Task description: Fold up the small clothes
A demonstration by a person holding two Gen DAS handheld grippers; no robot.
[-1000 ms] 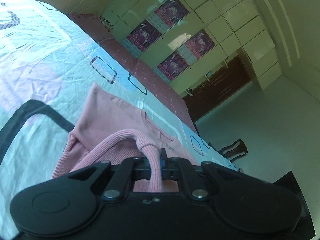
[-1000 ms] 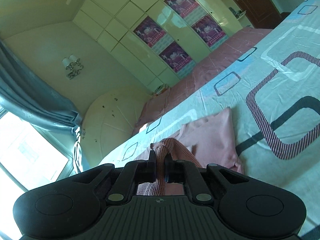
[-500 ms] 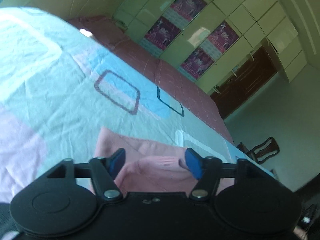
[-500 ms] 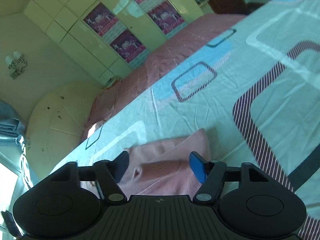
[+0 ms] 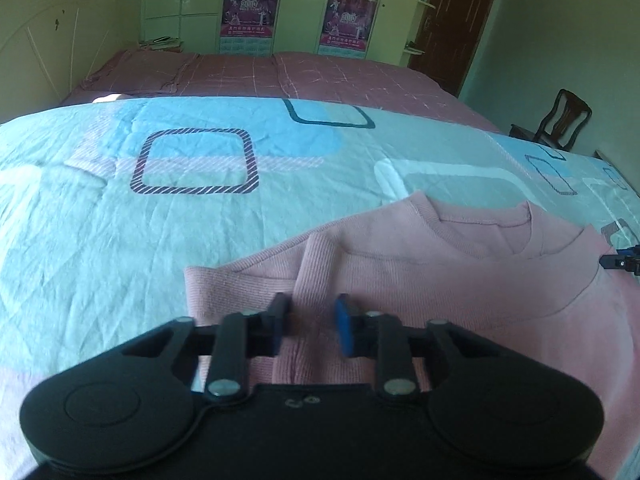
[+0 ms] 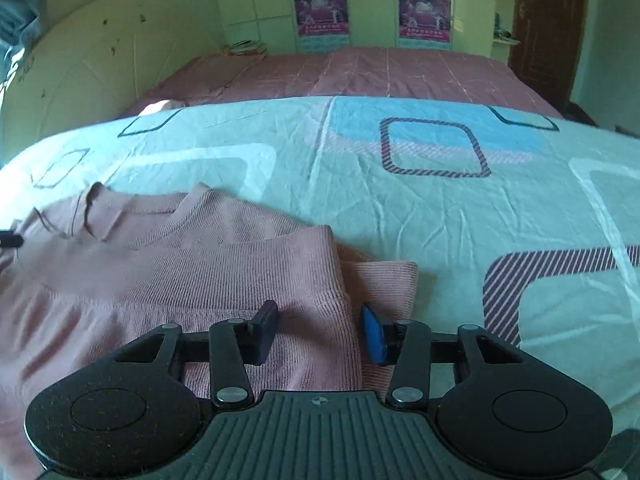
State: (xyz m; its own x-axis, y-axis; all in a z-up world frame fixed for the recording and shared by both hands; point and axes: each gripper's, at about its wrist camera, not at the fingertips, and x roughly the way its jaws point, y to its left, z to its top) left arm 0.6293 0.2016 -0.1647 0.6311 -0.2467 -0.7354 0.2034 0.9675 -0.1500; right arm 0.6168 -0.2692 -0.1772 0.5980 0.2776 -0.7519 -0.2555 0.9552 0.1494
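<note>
On the patterned bedsheet (image 5: 120,216) lies the pink sweater (image 5: 460,280), spread flat with its neckline toward 12 o'clock in both views. At 6 o'clock of the left wrist view, the left gripper (image 5: 310,326) sits low over the sweater with its jaws parted, a ribbed sleeve cuff (image 5: 316,264) running up between them toward 12 o'clock; nothing is pinched. The right gripper (image 6: 320,330) also stands wide, its jaws straddling the sweater's ribbed side edge (image 6: 338,280), with a folded sleeve (image 6: 384,280) showing just beyond at 1 o'clock. A maroon quilt (image 6: 360,72) covers the bed's far half at 12 o'clock, and a wooden chair (image 5: 560,120) stands at 2 o'clock.
</note>
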